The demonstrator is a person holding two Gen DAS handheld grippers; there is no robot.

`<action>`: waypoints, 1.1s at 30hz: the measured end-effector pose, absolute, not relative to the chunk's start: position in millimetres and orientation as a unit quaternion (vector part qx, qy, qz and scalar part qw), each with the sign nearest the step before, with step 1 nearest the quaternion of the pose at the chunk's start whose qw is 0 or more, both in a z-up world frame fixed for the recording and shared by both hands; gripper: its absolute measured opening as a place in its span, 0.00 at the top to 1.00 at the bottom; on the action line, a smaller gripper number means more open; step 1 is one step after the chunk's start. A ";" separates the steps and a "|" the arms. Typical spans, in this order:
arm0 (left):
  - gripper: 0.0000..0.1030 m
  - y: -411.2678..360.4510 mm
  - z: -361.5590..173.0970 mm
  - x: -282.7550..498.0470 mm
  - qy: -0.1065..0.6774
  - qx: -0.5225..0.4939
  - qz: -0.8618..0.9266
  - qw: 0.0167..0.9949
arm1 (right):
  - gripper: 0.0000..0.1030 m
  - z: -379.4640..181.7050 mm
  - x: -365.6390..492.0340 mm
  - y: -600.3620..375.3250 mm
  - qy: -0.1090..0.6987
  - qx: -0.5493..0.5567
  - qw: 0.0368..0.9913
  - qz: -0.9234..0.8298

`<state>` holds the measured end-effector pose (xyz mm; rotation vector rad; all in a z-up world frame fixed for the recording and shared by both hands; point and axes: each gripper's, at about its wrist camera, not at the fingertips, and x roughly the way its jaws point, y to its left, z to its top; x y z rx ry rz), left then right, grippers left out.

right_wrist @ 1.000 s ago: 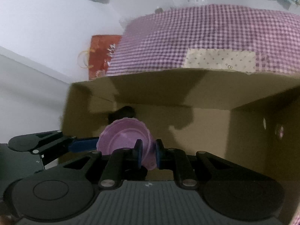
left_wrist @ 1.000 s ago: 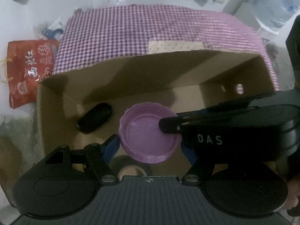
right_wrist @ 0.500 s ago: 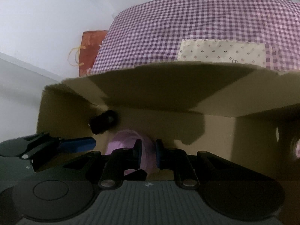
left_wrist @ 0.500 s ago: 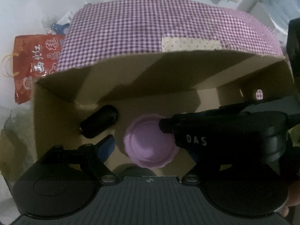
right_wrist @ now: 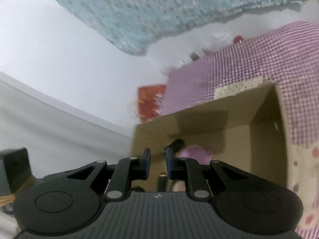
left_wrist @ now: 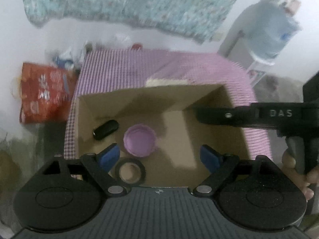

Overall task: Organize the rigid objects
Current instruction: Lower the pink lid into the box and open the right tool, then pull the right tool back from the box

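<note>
Opening jaws: left gripper [left_wrist: 160,155], nothing between them, above cardboard box [left_wrist: 229,135]
Right gripper [right_wrist: 157,163]: closed, empty
Purple lid [left_wrist: 139,140]: on box floor, near black cylinder [left_wrist: 105,129] and tape roll [left_wrist: 130,171]

Left black two-finger gripper with blue pads [left_wrist: 158,156]: pointed steeply down, jaws wide and opening, nothing between pads. Right black two-finger gripper with blue pads [right_wrist: 157,164]: tilted slightly down, jaws almost closed, narrow gap, nothing gripped. In left wrist view, right gripper body crosses at right edge, person's bare hand [left_wrist: 299,171] around its handle.
</note>
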<state>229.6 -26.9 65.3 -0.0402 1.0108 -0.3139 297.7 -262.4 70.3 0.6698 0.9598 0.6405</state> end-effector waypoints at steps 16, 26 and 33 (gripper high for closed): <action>0.00 -46.5 22.3 88.7 0.430 -0.019 -0.250 0.867 | 0.27 60.3 77.3 -291.2 0.340 0.261 0.892 0.143; 0.00 -47.8 0.9 54.3 0.412 -0.036 -0.260 0.873 | 0.00 79.1 38.4 -251.1 0.303 0.107 0.945 0.060; 0.00 -44.9 6.5 39.9 0.361 -0.027 -0.275 0.890 | 0.00 90.4 14.3 -239.9 0.288 0.067 0.955 0.016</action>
